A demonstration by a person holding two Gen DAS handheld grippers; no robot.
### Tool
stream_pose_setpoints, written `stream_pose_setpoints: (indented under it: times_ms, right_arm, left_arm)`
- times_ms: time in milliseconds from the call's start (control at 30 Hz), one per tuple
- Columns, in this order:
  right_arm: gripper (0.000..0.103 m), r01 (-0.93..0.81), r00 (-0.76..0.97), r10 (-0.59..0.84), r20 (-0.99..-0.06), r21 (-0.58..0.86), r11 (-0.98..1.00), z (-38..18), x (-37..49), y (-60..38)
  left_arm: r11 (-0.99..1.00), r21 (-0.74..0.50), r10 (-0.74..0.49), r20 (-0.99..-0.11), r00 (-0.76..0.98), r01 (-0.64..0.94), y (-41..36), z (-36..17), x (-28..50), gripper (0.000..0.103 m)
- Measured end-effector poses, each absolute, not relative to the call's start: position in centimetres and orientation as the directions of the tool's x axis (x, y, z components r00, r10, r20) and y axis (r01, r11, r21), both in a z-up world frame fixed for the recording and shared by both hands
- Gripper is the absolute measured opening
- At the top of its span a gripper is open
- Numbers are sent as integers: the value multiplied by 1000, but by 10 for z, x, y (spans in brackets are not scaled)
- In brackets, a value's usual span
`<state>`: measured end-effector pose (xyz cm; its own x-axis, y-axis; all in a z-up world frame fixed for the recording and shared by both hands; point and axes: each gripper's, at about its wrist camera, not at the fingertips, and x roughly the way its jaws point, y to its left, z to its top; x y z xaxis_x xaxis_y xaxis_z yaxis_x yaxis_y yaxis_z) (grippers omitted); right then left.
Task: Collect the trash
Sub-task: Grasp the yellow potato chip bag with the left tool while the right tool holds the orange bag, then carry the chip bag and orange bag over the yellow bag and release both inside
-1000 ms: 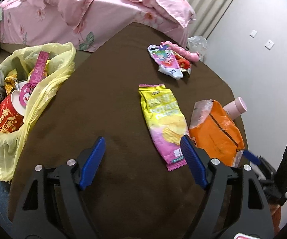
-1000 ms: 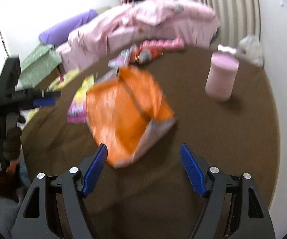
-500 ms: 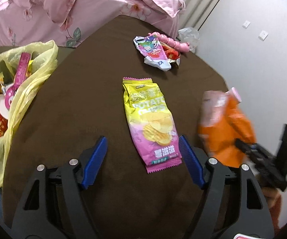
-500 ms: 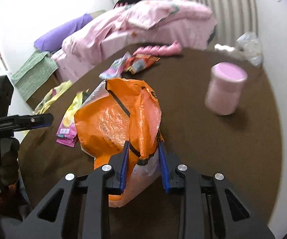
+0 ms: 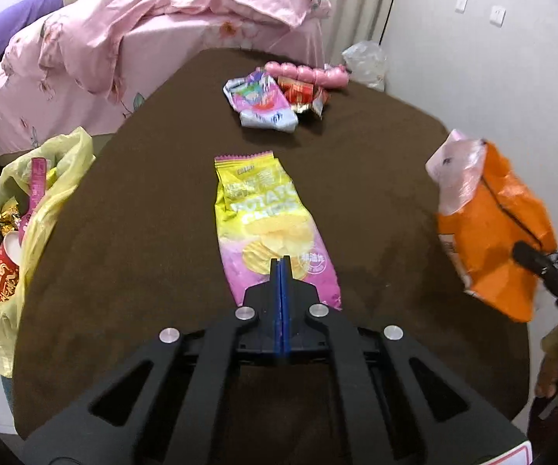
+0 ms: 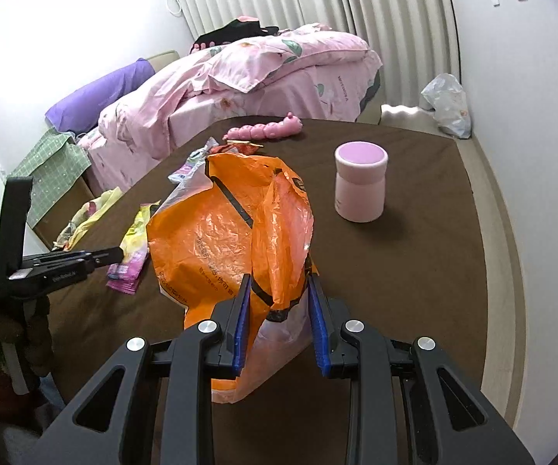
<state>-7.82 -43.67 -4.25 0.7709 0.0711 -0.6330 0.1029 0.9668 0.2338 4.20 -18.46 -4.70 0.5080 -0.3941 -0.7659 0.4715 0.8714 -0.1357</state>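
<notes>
My right gripper (image 6: pixel 279 302) is shut on a crumpled orange plastic bag (image 6: pixel 217 232) and holds it above the brown table; the bag also shows at the right of the left wrist view (image 5: pixel 492 228). My left gripper (image 5: pixel 281 261) is shut, its blue pads pressed together at the near end of a yellow and pink potato chip bag (image 5: pixel 267 221) that lies flat on the table; whether the bag's edge is pinched is unclear. A yellow trash bag (image 5: pixel 42 193) full of wrappers hangs at the table's left edge.
A white and pink snack wrapper (image 5: pixel 259 102), a red wrapper (image 5: pixel 302 93) and a pink beaded toy (image 5: pixel 306 73) lie at the table's far end. A pink lidded cup (image 6: pixel 360 182) stands at the right. A pink bed (image 5: pixel 155 27) lies beyond the table.
My right gripper closed on the orange bag and lifted it off the table. My left gripper moved forward over the chip bag and shut from wide open.
</notes>
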Motion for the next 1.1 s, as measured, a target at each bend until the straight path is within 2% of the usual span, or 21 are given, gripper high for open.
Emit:
stream_pose_setpoints:
  times_ms: [167,200,233,267,300,333,433,533,633,667,700,800,900,1100]
  right_arm:
    - [27,100,788,46,-614,201,974,-31,-83,-430]
    - [27,101,792,36,-609,189,977,-28,-85,-428]
    - [27,103,796,28,-604,181,978,-25,-88,-427]
    - [27,104,798,25,-602,178,979,-24,-89,-425]
    - [27,108,801,18,-598,174,979,-23,-92,-425]
    - [27,114,802,13,-597,176,978,-24,-94,-426]
    - [27,132,796,13,-605,194,972,-29,-98,-430]
    - [27,150,786,9,-618,204,967,-37,-100,-437]
    - [27,180,780,0,-626,223,958,-44,-102,-446]
    - [27,186,778,-4,-628,225,956,-45,-103,-448]
    - [27,198,776,-13,-631,224,954,-47,-105,-450]
    - [27,206,777,-14,-630,232,951,-50,-108,-454]
    - [27,207,780,-14,-626,238,949,-51,-110,-456]
    - [27,181,796,3,-606,243,953,-40,-106,-451]
  left_arm:
    - [862,-185,-445,-721,532,472,-169,-24,34,0]
    - [857,-222,-466,-717,518,465,-163,-23,34,4]
    - [852,-254,-483,-717,502,458,-159,-23,35,11]
    - [848,-283,-497,-720,485,448,-156,-25,36,36]
    - [847,-319,-509,-718,475,426,-152,-30,36,54]
    - [847,-335,-514,-714,476,412,-152,-33,34,56]
    - [844,-327,-509,-736,446,424,-164,-46,33,56]
    - [882,-195,-403,-785,471,429,-191,-59,41,56]
    - [887,-42,-313,-787,532,460,-214,-64,40,58]
    - [883,-9,-296,-786,542,469,-220,-64,38,55]
    - [881,-23,-308,-786,536,473,-220,-64,38,47]
    - [873,-148,-394,-775,494,465,-205,-59,39,42]
    - [876,-179,-416,-748,517,447,-187,-47,32,41]
    - [876,-144,-432,-658,617,460,-161,1,14,42]
